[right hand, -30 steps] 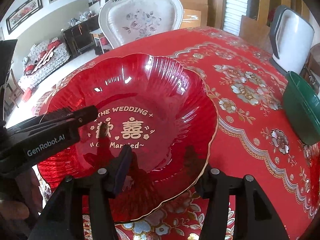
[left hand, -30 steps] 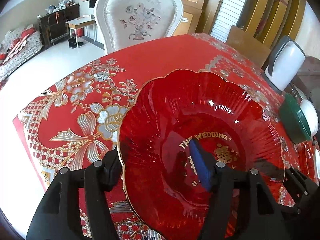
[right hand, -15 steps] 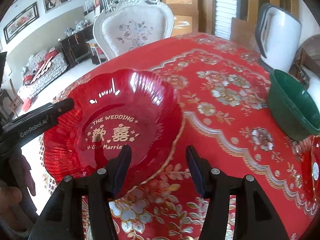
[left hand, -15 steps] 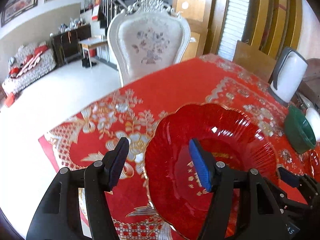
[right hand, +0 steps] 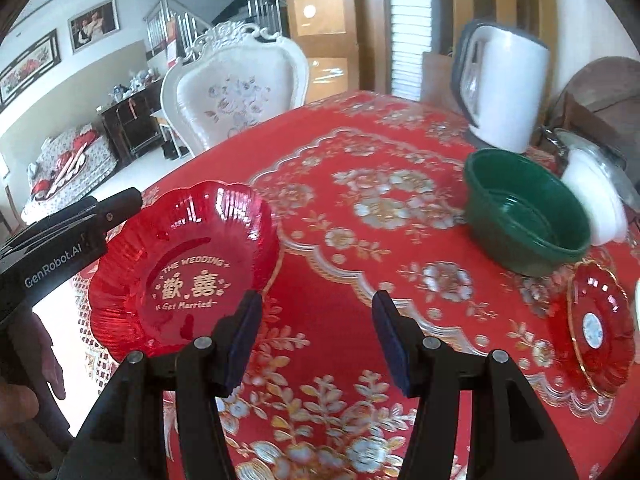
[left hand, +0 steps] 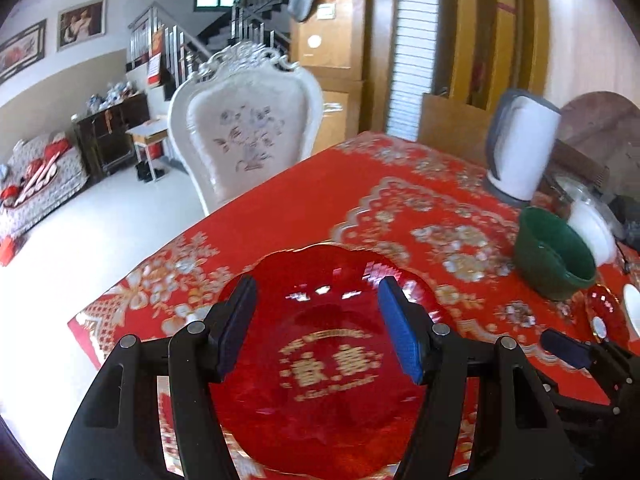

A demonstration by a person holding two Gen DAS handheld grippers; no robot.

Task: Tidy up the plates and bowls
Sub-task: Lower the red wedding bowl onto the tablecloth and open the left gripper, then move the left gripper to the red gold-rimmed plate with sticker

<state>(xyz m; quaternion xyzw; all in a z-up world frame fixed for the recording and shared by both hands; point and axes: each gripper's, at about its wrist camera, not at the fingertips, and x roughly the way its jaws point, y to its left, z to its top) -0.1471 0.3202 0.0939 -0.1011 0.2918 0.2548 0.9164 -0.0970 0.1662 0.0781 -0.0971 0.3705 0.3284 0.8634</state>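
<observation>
Near the white chair (right hand: 236, 92), the big red wedding plate (right hand: 184, 276) lay flat on the table's edge, set clear, both the left gripper (left hand: 318, 324) and right gripper (right hand: 316, 338) held apart and empty, the green bowl (right hand: 524, 212) far across

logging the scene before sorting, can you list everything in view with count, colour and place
large plate: 1, red with gold lettering, near table corner
small plate: 1, red with gold rim, right of the bowls
green bowl: 1, dark green, far right, tilted
white bowl: 1, white, just behind the green bowl
kettle: 1, white and grey, far right corner
tablecloth: 1, red with floral pattern, covers table
chair: 1, white, carved, behind table
left tool: 1, black, open above large plate
right tool: 1, black, open above tablecloth
</observation>
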